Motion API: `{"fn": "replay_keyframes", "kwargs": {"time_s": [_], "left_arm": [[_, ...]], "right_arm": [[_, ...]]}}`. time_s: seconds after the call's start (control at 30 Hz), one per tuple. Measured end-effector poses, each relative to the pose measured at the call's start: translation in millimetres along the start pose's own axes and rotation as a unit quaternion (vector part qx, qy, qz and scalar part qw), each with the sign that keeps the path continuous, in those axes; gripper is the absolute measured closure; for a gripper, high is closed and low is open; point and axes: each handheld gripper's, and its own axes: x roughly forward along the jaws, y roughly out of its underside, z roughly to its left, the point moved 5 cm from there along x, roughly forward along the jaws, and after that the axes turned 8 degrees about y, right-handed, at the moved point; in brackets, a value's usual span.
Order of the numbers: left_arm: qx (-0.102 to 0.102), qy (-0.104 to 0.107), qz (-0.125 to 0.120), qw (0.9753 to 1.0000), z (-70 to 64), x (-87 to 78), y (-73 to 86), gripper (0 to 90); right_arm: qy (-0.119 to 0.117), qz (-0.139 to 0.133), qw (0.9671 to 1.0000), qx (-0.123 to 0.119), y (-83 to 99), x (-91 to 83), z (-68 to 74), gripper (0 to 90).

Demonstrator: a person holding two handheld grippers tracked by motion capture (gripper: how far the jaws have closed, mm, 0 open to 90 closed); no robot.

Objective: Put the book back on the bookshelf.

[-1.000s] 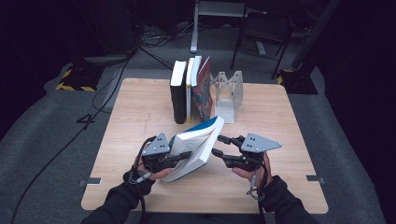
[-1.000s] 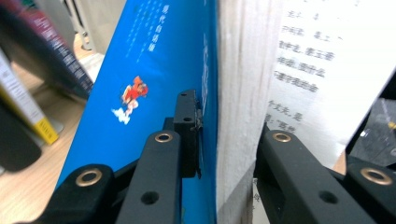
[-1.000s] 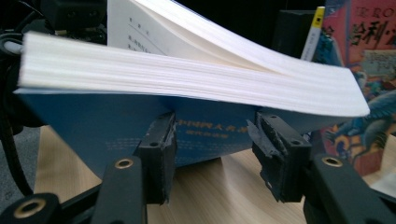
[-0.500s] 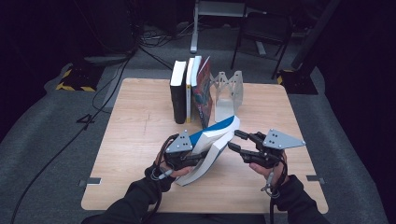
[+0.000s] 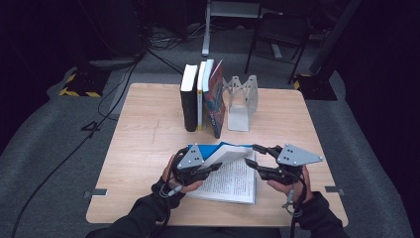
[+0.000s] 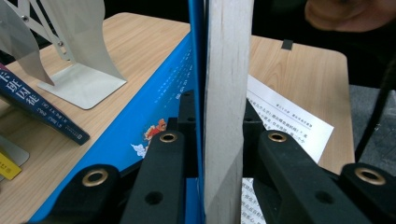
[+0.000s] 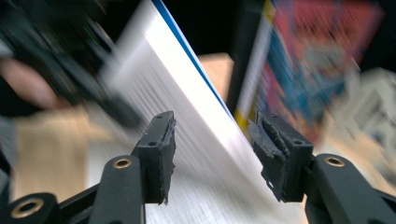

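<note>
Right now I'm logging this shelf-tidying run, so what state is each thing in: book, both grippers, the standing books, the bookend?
blue book: lying open on the table, its left stack of pages lifted.
left gripper: shut on the lifted pages and cover.
right gripper: open, fingers apart beside the page edges.
standing books: upright in a row, the rightmost leaning.
bookend: upright, apart from the row.

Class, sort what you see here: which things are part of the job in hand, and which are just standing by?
In the job: blue-covered book, lying open; left gripper, shut on its front block of pages; right gripper, open at the page edge.

Standing by: row of upright books; metal bookend; wooden table.
</note>
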Motion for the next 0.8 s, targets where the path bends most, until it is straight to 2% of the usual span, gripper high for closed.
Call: {"fn": "replay_keyframes", "kwargs": {"time_s": [0.03, 0.07, 0.1, 0.13, 0.2, 0.23, 0.3, 0.37, 0.4, 0.43, 0.47, 0.5, 0.57, 0.6, 0.63, 0.7, 0.8], "left_arm": [[0.001, 0.001, 0.0, 1.0, -0.2, -0.3, 0.1, 78.3], [0.004, 0.002, 0.0, 1.0, -0.8, -0.6, 0.5, 78.3], [0.002, 0.002, 0.0, 1.0, -1.3, -0.7, 0.7, 78.2], [0.003, 0.002, 0.0, 1.0, -1.7, -1.0, 0.6, 78.2], [0.001, 0.006, -0.004, 1.0, -1.3, -2.2, 0.7, 78.2], [0.001, 0.006, -0.004, 1.0, -1.3, -2.2, 0.7, 78.2], [0.001, 0.009, -0.008, 0.9999, -0.2, -3.6, 0.9, 78.2], [0.003, 0.009, -0.011, 0.9999, -0.5, -4.4, 1.0, 78.1], [0.008, 0.008, -0.011, 0.9999, -1.0, -4.3, 1.1, 78.1], [0.005, 0.011, -0.012, 0.9999, -2.3, -2.9, 1.5, 78.1], [0.006, 0.015, -0.013, 0.9998, -2.1, -2.3, 1.5, 78.1], [0.005, 0.026, -0.018, 0.9995, -3.1, -0.8, 0.9, 78.0], [0.007, 0.035, -0.029, 0.999, -5.5, 1.2, -2.4, 77.9], [0.002, 0.046, -0.04, 0.9982, -6.9, 3.5, -6.4, 77.8], [-0.002, 0.052, -0.052, 0.9973, -7.7, 5.0, -9.8, 77.8], [-0.01, 0.069, -0.067, 0.9953, -9.9, 8.6, -15.5, 77.5], [-0.009, 0.083, -0.07, 0.9941, -16.3, 12.8, -19.3, 76.6]], "right_arm": [[0.022, 0.018, 0.9996, -0.006, 19.8, -3.2, -13.9, 47.6], [0.027, 0.033, 0.9991, 0.005, 33.4, -3.3, -23.2, 47.1], [0.038, 0.063, 0.9972, 0.011, 49.1, -1.3, -32.8, 45.5], [0.041, 0.082, 0.9958, 0.006, 59.8, 1.2, -38.9, 45.4], [0.019, 0.118, 0.9926, 0.022, 78.5, 8.3, -43.0, 43.9], [0.019, 0.118, 0.9926, 0.022, 78.5, 8.3, -43.0, 43.9], [0.009, 0.151, 0.9885, -0.002, 95.9, 17.5, -39.4, 43.4], [-0.024, 0.161, 0.9865, 0.016, 104.8, 25.3, -31.8, 43.4], [-0.036, 0.154, 0.9873, 0.013, 105.2, 27.5, -26.0, 44.9], [-0.051, 0.139, 0.989, 0.012, 102.7, 27.3, -20.2, 49.3], [-0.071, 0.117, 0.9907, 0.0, 95.9, 25.3, -10.8, 56.4], [-0.072, 0.109, 0.9914, -0.012, 92.0, 24.0, -7.0, 56.6], [-0.095, 0.073, 0.9927, 0.012, 80.7, 17.0, -5.2, 56.1], [-0.098, 0.063, 0.9931, 0.016, 76.8, 14.4, -5.5, 55.7], [-0.088, 0.051, 0.9948, 0.004, 69.4, 9.6, -5.1, 55.7], [-0.074, 0.041, 0.9964, -0.008, 59.1, 4.1, -4.3, 55.7], [-0.069, 0.01, 0.9975, 0.004, 45.6, -0.6, -6.8, 55.6]]}}
